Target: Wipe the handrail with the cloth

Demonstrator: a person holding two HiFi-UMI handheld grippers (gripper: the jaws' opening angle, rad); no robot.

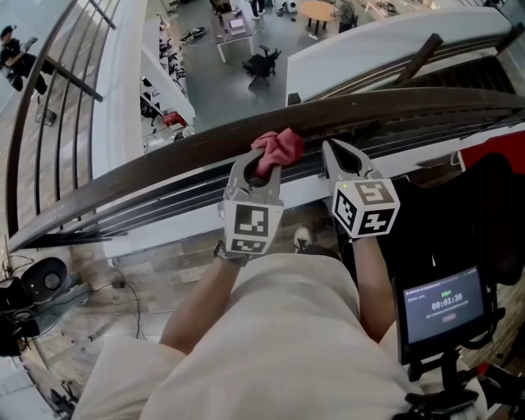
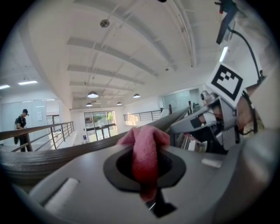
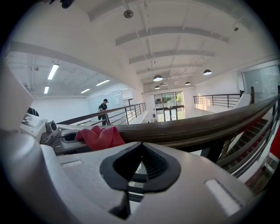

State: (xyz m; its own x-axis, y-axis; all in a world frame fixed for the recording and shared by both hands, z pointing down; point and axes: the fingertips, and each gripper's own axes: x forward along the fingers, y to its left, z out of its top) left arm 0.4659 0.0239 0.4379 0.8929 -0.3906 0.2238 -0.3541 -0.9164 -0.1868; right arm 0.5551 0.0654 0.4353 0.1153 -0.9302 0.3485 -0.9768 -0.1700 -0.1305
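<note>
A dark wooden handrail (image 1: 164, 160) curves from lower left to upper right in the head view. My left gripper (image 1: 261, 168) is shut on a pink-red cloth (image 1: 279, 148), whose bunched end rests against the rail's near edge. In the left gripper view the cloth (image 2: 146, 148) hangs down between the jaws of the left gripper (image 2: 146, 170). My right gripper (image 1: 338, 156) sits just right of the cloth, close to the rail, shut with nothing in it. The right gripper view looks past the right gripper (image 3: 139, 168) to the handrail (image 3: 197, 127) and the cloth (image 3: 99, 137).
Metal bars (image 1: 189, 193) run under the handrail, with a deep drop to a lower floor holding a round table (image 1: 316, 10) and a black chair (image 1: 262, 61). A machine with a lit screen (image 1: 443, 308) stands at my right. A person (image 1: 12, 53) stands on the far walkway.
</note>
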